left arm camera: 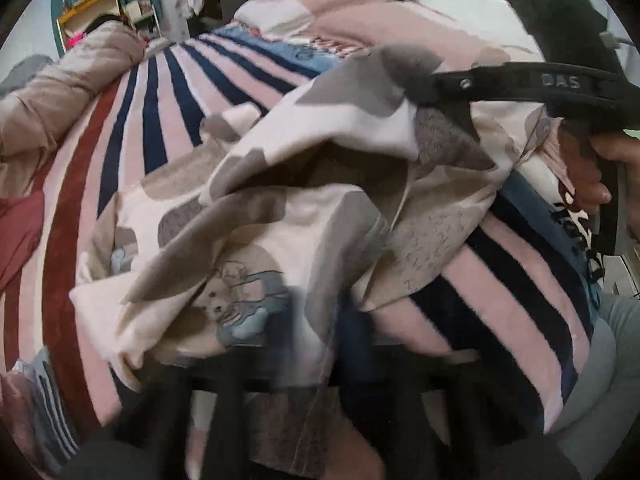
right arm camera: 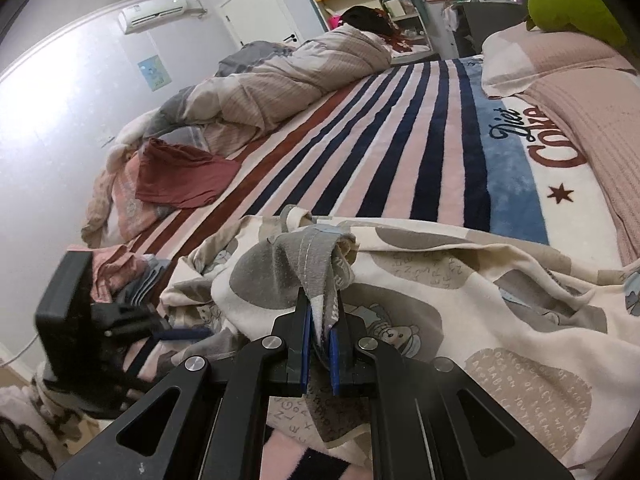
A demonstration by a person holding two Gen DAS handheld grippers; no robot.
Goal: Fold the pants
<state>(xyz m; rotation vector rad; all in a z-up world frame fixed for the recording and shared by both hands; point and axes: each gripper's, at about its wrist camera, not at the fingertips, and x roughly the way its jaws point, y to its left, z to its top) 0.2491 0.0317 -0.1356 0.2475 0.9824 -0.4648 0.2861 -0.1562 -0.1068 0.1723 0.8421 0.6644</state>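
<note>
The pants (left arm camera: 280,216) are cream with grey and tan blotches and cartoon bears, lying bunched on the striped blanket (left arm camera: 168,120). They also fill the near part of the right wrist view (right arm camera: 460,300). My right gripper (right arm camera: 320,312) is shut on a grey-and-cream fold of the pants and lifts it; it also shows in the left wrist view (left arm camera: 416,92). My left gripper (left arm camera: 304,364) is blurred and draped by cloth, so its jaws are hidden; it also shows in the right wrist view (right arm camera: 176,334), low at the pants' left edge.
A rolled quilt (right arm camera: 280,80) lies along the bed's left side with a red garment (right arm camera: 180,176) near it. Pink pillows (right arm camera: 560,64) and a green plush (right arm camera: 572,4) sit at the right. More folded clothes (right arm camera: 132,272) lie left of the pants.
</note>
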